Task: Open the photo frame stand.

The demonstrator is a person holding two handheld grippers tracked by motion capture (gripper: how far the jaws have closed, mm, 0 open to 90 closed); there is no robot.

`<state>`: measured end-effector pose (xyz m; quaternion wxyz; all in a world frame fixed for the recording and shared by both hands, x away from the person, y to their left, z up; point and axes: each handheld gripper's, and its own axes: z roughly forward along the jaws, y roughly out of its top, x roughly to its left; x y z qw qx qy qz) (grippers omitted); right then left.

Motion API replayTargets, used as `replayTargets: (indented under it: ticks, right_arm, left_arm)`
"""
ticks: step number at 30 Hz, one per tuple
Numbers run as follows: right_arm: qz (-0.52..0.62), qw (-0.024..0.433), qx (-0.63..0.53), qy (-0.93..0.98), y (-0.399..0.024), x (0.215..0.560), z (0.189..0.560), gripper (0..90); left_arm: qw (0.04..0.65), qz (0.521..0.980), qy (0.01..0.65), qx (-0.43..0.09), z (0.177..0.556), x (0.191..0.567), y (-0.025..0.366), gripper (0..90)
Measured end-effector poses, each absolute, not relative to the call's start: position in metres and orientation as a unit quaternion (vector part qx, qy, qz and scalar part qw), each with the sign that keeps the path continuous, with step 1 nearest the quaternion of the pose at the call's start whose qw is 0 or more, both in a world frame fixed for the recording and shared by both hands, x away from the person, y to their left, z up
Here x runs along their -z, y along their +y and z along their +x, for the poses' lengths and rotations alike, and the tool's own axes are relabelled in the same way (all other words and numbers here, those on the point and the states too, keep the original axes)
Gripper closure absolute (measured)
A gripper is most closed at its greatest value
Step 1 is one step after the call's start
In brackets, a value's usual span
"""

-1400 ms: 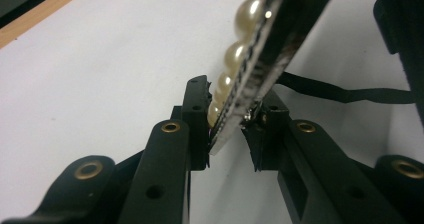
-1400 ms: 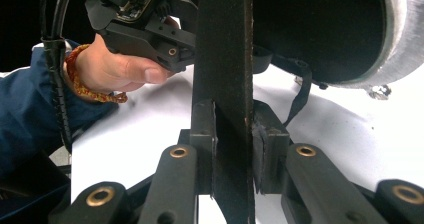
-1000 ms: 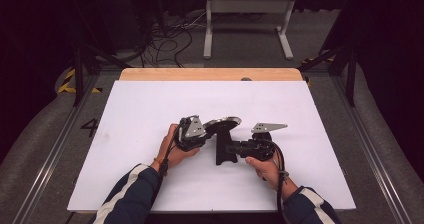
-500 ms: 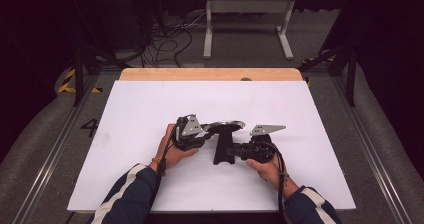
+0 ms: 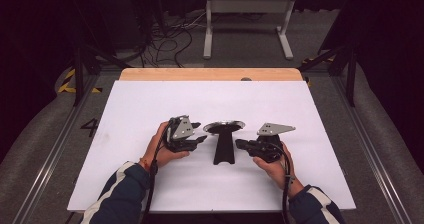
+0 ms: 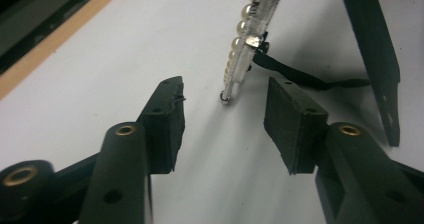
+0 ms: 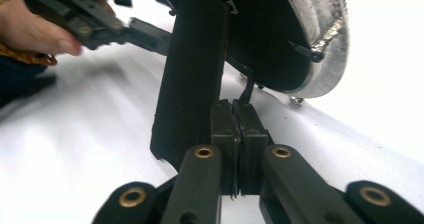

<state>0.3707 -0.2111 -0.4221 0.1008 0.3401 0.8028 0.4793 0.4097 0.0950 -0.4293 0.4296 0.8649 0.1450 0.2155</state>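
Observation:
A black stand (image 5: 223,151) with a round, silver-rimmed disc (image 5: 224,126) on top rests mid-table on the white sheet. My left gripper (image 5: 202,139) sits just left of it, open. In the left gripper view its jaws (image 6: 225,104) have just been opening with nothing between them. The disc's pearl-studded edge (image 6: 250,39) hangs just beyond the tips, with a black cord (image 6: 300,79) trailing from it. My right gripper (image 5: 240,144) is at the stand's right side. Its pads (image 7: 239,114) are pressed together on the thin black cord (image 7: 246,91) beneath the disc (image 7: 315,39), beside the stand's post (image 7: 192,69).
The white sheet (image 5: 150,104) covers the table, with a wooden strip (image 5: 210,74) along the far edge. Beyond lie a dark floor with cables (image 5: 170,39) and a white metal frame (image 5: 247,14). Rails run along both table sides.
My left gripper has drawn back leftward off the disc and its jaws have spread apart. The right gripper and the stand stay where they were.

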Motion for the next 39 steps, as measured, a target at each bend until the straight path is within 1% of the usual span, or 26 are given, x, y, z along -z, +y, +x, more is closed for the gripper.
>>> replayTargets:
  ticks: [5,8,10,13,15,21,26,39]
  right_arm:
    - [0.319,0.16,-0.46,0.813,-0.208,0.412,0.362,90.0]
    - [0.308,0.176,-0.461,0.813,-0.207,0.409,0.357,90.0]
    - [0.303,0.183,-0.462,0.813,-0.207,0.407,0.353,90.0]
    - [0.297,0.194,-0.466,0.811,-0.207,0.403,0.347,90.0]
    - [0.296,0.196,-0.467,0.81,-0.207,0.402,0.346,90.0]
    - [0.287,0.196,-0.471,0.811,-0.203,0.401,0.338,90.0]
    - [0.277,0.192,-0.47,0.816,-0.194,0.402,0.336,90.0]
    - [0.275,0.193,-0.471,0.815,-0.184,0.405,0.333,90.0]
  left_arm:
    - [0.448,0.858,0.152,-0.201,0.403,0.423,0.105,40.4]
    - [0.452,0.857,0.152,-0.194,0.395,0.419,0.113,35.6]
    - [0.458,0.854,0.163,-0.185,0.39,0.419,0.12,32.6]
    - [0.454,0.854,0.17,-0.186,0.383,0.421,0.129,28.6]
    - [0.455,0.854,0.173,-0.185,0.381,0.422,0.131,26.4]
    - [0.445,0.856,0.193,-0.178,0.378,0.429,0.146,23.2]
    - [0.441,0.858,0.2,-0.173,0.383,0.433,0.144,22.8]
    - [0.446,0.854,0.198,-0.179,0.381,0.431,0.144,22.6]
